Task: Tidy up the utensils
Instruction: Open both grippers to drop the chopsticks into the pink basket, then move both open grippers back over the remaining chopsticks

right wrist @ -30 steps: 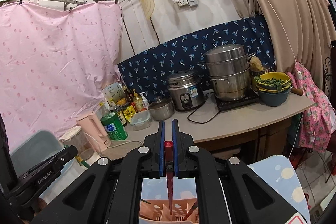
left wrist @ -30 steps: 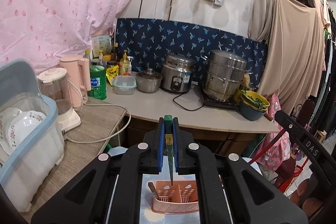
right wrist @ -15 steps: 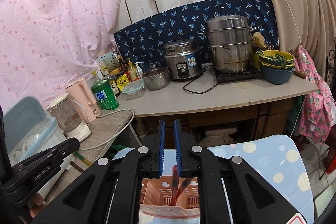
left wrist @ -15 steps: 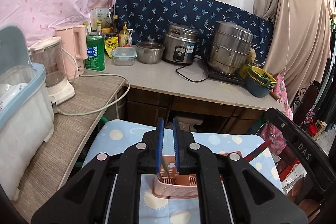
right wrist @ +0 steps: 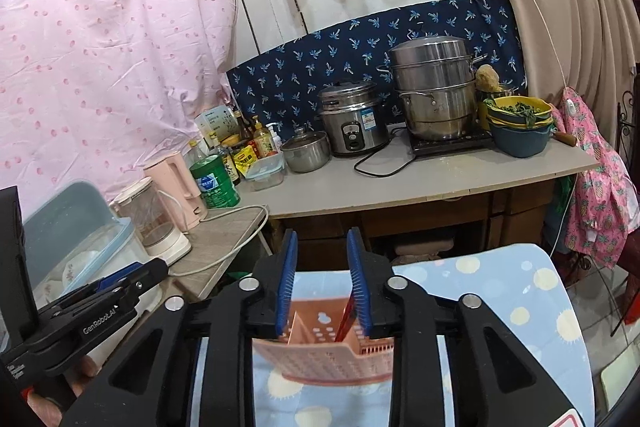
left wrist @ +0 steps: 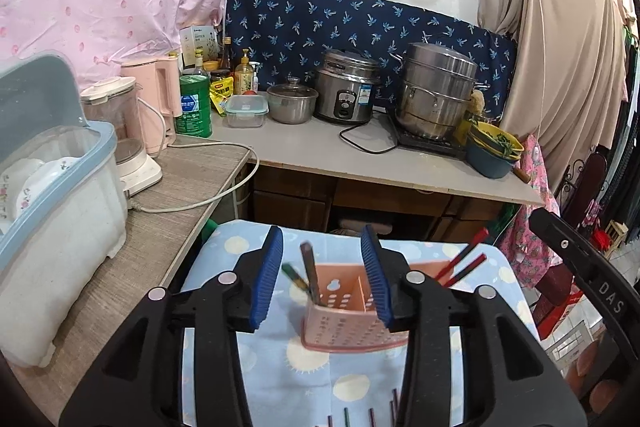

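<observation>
A pink perforated utensil holder (left wrist: pixel 352 319) stands on the blue patterned cloth (left wrist: pixel 280 379); it also shows in the right wrist view (right wrist: pixel 328 351). My left gripper (left wrist: pixel 322 279) is open and empty above it. Green and dark chopsticks (left wrist: pixel 308 277) stand in its left compartment, red chopsticks (left wrist: pixel 464 261) in its right end. My right gripper (right wrist: pixel 322 281) is open and empty above the holder; a red chopstick (right wrist: pixel 348 315) leans in the holder by its right finger. Several loose chopsticks (left wrist: pixel 370 415) lie on the cloth near the front edge.
A counter (left wrist: pixel 360 159) behind holds a rice cooker (left wrist: pixel 346 93), steamer pot (left wrist: pixel 438 91), bowls (left wrist: pixel 494 151), bottles and a green can (left wrist: pixel 194 105). At left stand a dish box (left wrist: pixel 52 195), a blender (left wrist: pixel 128 135) and a pink kettle (left wrist: pixel 156 99). Clothes hang at right.
Both grippers have opened and let go of their chopsticks, which now stand in the holder. Both grippers have tilted down and drawn back a little from the holder.
</observation>
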`<state>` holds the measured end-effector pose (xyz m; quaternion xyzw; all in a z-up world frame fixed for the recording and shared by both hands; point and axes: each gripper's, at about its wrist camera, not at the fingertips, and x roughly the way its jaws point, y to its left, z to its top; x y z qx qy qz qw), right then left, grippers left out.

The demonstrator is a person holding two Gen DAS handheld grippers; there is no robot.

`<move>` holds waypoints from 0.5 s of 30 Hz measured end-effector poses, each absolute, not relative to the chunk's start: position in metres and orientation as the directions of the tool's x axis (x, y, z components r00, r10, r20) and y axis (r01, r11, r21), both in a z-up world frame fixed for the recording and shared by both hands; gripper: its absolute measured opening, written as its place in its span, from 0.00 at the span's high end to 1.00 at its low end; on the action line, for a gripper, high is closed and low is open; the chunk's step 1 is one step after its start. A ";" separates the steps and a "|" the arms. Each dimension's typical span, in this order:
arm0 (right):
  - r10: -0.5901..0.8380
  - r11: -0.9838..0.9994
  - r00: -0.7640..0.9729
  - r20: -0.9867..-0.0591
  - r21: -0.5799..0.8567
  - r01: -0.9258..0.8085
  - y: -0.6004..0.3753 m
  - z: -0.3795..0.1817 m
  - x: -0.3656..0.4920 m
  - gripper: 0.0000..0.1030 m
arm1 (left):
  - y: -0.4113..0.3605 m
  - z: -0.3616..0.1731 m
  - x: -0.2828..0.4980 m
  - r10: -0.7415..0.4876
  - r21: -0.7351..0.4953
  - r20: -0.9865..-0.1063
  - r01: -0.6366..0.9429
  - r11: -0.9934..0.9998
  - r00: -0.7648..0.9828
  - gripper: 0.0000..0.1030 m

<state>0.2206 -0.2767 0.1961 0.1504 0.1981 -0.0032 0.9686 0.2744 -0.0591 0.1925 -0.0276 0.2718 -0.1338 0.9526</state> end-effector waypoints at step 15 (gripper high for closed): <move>0.077 0.962 0.852 -0.518 0.264 0.074 -0.252 0.127 0.102 0.73 | -0.038 0.133 0.177 -0.254 -0.092 -0.622 0.252 0.963 0.741 0.57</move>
